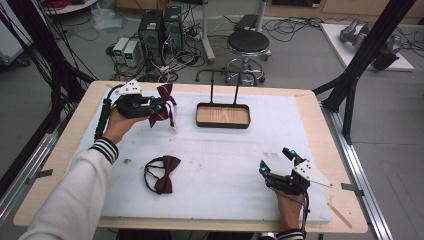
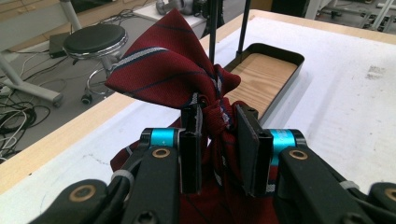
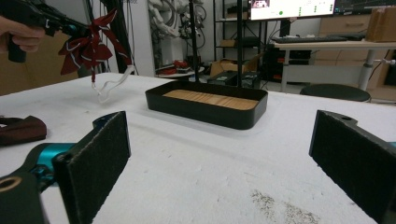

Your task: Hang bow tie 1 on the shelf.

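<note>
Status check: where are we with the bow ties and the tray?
Done: nothing is in the tray yet; its wooden floor is bare. In hand: the left gripper is shut on the knot of the striped bow tie, held above the table, left of the tray. Left: that tie probably goes to the tray; the plain bow tie lies on the white mat. The right gripper rests open.
</note>
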Motion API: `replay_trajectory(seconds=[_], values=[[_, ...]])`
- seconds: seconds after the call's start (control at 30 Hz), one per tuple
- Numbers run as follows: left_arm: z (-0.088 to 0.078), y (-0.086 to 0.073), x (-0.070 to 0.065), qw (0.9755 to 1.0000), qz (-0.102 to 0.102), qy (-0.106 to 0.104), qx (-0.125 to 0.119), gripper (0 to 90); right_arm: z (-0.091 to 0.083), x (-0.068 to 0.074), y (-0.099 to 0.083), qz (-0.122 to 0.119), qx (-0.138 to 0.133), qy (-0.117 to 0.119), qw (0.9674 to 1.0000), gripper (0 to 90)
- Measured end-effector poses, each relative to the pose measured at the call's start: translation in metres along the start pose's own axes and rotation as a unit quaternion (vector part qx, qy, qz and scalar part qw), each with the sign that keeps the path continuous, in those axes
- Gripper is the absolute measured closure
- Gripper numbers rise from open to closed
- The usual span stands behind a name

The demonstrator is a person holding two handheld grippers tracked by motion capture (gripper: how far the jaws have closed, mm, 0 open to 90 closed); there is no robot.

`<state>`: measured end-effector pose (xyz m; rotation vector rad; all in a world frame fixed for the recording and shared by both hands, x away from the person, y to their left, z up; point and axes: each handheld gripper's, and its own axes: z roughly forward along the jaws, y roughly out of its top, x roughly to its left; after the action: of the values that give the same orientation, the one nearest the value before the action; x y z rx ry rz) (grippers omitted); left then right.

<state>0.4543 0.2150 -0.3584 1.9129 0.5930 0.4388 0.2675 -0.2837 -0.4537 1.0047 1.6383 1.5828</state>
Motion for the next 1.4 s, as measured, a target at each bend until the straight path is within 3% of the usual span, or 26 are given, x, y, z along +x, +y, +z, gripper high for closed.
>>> replay_trajectory(seconds=[0.5,0.7,1.0,1.4], values=[[0.004,0.020,-0.004,0.9990,-0.019,-0.017,-0.037,72.1,0.000,0.000,0.000,-0.001,0.000,0.000,1.0000,4.4],[0.008,0.037,-0.007,0.9985,-0.018,-0.024,-0.046,72.1,0.000,0.000,0.000,0.000,0.000,0.002,1.0000,4.4],[0.020,0.062,-0.015,0.9976,0.000,-0.045,-0.052,72.1,0.000,-0.001,0.000,0.000,-0.001,0.001,1.0000,4.4],[0.033,0.074,-0.022,0.9971,0.012,-0.058,-0.048,72.1,0.000,-0.001,0.000,0.002,-0.001,0.002,1.0000,4.4]])
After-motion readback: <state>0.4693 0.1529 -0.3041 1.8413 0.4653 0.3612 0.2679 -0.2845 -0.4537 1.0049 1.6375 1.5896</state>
